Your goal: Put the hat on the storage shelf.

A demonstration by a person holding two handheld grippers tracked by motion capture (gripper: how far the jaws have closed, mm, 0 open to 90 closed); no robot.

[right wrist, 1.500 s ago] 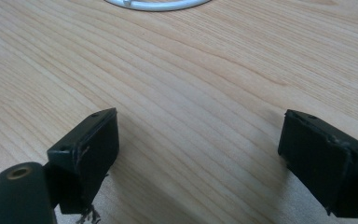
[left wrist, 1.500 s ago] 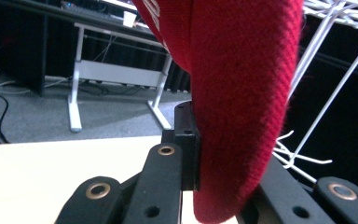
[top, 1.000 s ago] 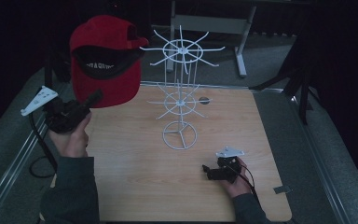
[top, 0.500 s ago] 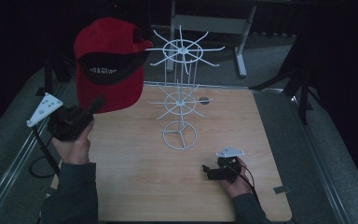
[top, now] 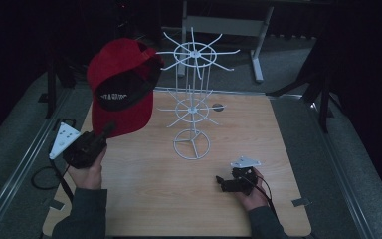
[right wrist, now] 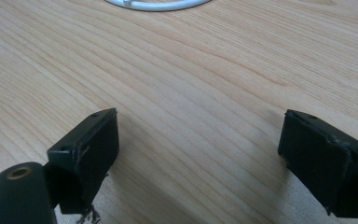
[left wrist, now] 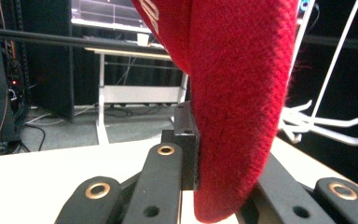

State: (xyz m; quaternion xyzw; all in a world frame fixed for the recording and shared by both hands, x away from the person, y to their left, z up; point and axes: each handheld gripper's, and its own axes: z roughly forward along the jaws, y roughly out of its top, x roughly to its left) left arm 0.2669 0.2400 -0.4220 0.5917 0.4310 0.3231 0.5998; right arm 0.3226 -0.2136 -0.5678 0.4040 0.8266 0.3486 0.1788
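A red cap (top: 122,89) with a black inner band hangs in the air at the left, its brim (left wrist: 235,116) pinched between the jaws of my left gripper (top: 108,130). The cap's upper edge lies close to the top ring of a white wire rack (top: 194,94) standing mid-table; whether they touch I cannot tell. My right gripper (top: 221,181) rests low over the wooden table (top: 144,199) at the front right, jaws wide apart with bare wood between them. The rack's round base (right wrist: 154,3) lies just ahead of it.
The rack has two tiers of thin radiating hooks (left wrist: 326,126) and a ring base (top: 192,144). A small dark hole (top: 218,106) sits in the table behind the rack. A metal rail (top: 25,164) runs along the table's left side. A white table frame (top: 224,25) stands behind.
My left gripper has carried the red cap to the right, closer to the rack's top ring, and the cap has tilted. The right gripper has stayed in place.
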